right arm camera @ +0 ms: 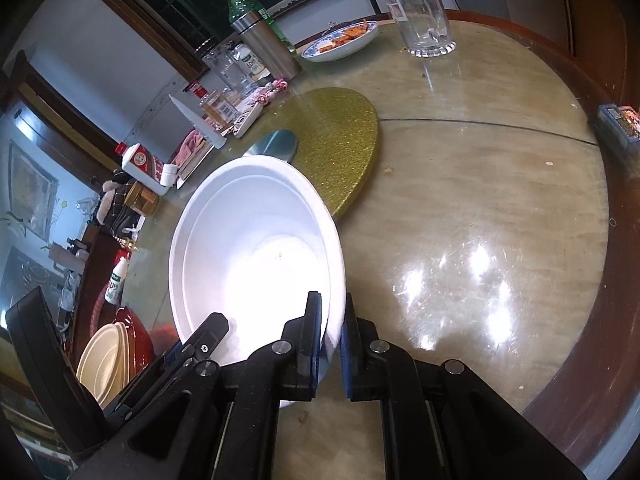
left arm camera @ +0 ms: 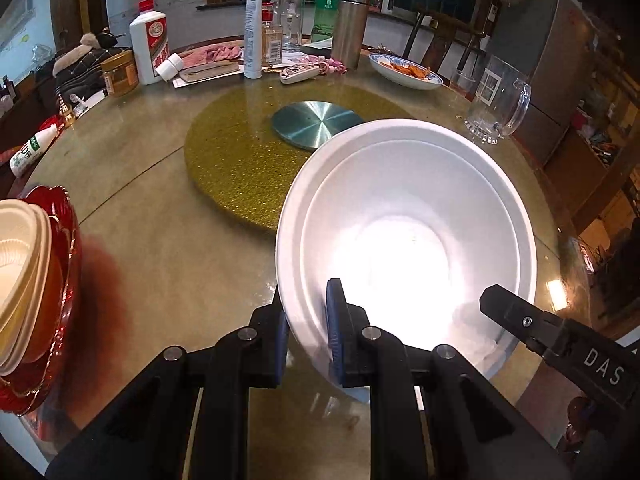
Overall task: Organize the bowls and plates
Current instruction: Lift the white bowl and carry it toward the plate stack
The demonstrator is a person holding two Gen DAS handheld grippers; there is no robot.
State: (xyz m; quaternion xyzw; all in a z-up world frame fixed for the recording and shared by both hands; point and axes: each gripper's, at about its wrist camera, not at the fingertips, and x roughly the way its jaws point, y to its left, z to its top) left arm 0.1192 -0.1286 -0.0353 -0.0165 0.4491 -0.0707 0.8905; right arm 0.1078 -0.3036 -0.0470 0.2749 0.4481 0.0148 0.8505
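A large white bowl hangs just over the round table, carried by both grippers. My left gripper is shut on its near left rim, blue pads on either side of the wall. My right gripper is shut on the white bowl at its near right rim; its black finger shows in the left wrist view at the bowl's right. At the left stands a red scalloped dish holding stacked cream bowls, also seen as the cream bowls low left in the right wrist view.
A gold turntable with a metal disc lies mid-table. Behind it stand bottles, a steel flask, a glass mug and a blue-rimmed plate of food. A small box sits by the right edge.
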